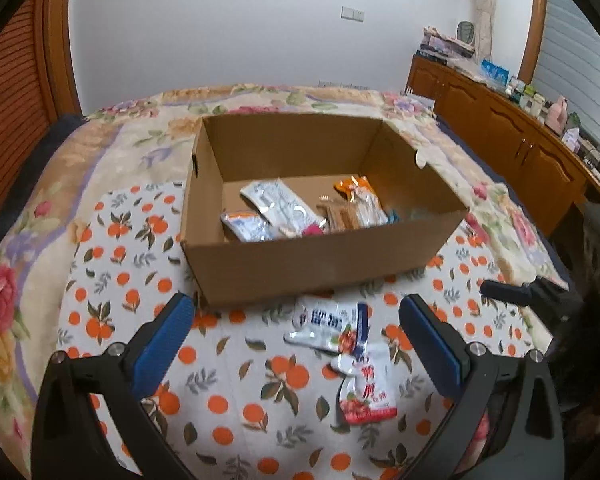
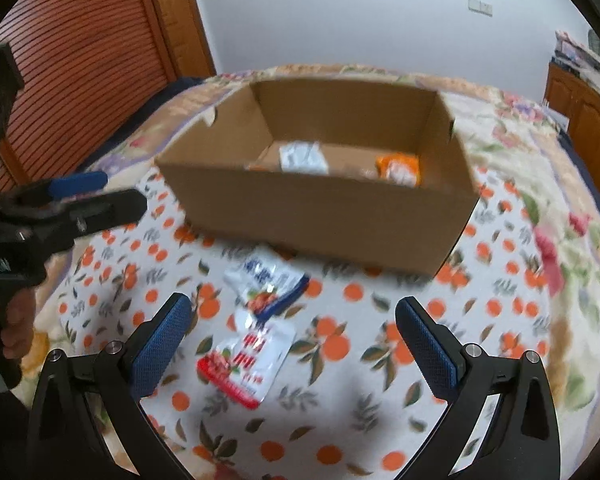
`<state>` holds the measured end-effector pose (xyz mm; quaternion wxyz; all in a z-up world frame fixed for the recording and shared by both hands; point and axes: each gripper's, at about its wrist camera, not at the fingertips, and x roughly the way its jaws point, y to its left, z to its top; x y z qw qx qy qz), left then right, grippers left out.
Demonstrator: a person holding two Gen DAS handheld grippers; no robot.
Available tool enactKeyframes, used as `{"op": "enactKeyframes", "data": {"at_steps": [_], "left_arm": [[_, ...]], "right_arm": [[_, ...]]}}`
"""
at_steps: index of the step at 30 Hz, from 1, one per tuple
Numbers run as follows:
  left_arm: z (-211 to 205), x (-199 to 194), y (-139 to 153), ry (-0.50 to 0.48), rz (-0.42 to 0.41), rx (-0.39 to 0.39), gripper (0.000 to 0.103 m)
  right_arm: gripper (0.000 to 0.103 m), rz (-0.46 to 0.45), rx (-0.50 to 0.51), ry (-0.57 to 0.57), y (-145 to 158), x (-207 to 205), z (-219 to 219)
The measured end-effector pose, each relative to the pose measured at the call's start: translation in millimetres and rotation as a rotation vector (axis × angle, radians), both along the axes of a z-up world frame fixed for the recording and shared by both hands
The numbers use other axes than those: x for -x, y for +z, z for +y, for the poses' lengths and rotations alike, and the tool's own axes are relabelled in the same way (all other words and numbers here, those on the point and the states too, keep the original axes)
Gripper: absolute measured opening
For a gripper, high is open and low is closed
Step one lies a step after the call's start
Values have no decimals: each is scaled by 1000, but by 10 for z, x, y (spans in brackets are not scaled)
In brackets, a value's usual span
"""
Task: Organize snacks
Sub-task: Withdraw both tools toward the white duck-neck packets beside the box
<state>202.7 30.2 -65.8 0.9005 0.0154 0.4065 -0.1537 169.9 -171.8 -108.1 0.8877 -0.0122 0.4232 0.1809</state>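
A brown cardboard box [image 1: 320, 256] [image 2: 320, 208] stands on an orange-print cloth [image 1: 140, 280] and holds several snack packets [image 1: 276, 204]. Two packets lie on the cloth in front of it: a white and blue one [image 1: 324, 322] [image 2: 266, 284] and, nearer, a white and red one [image 1: 366, 392] [image 2: 248, 364]. My left gripper [image 1: 296, 320] is open above the cloth with nothing between its blue pads; the packets sit just right of its middle. My right gripper [image 2: 294, 322] is open too, with the packets below and slightly left. The left gripper's fingers [image 2: 80, 184] show at the right wrist view's left edge.
The cloth lies on a flowered bedspread [image 1: 32, 248]. A wooden cabinet [image 1: 500, 120] with clutter on top runs along the right; a slatted wooden door [image 2: 72, 60] stands at the left. A hand [image 2: 16, 320] grips the left tool's handle.
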Motion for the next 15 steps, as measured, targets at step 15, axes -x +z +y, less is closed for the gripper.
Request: {"op": "enactKeyframes", "data": {"at_steps": [15], "left_arm": [[170, -134, -436, 67, 116, -8, 102]], "right_arm": [[94, 129, 38, 33, -675, -50, 227]]}}
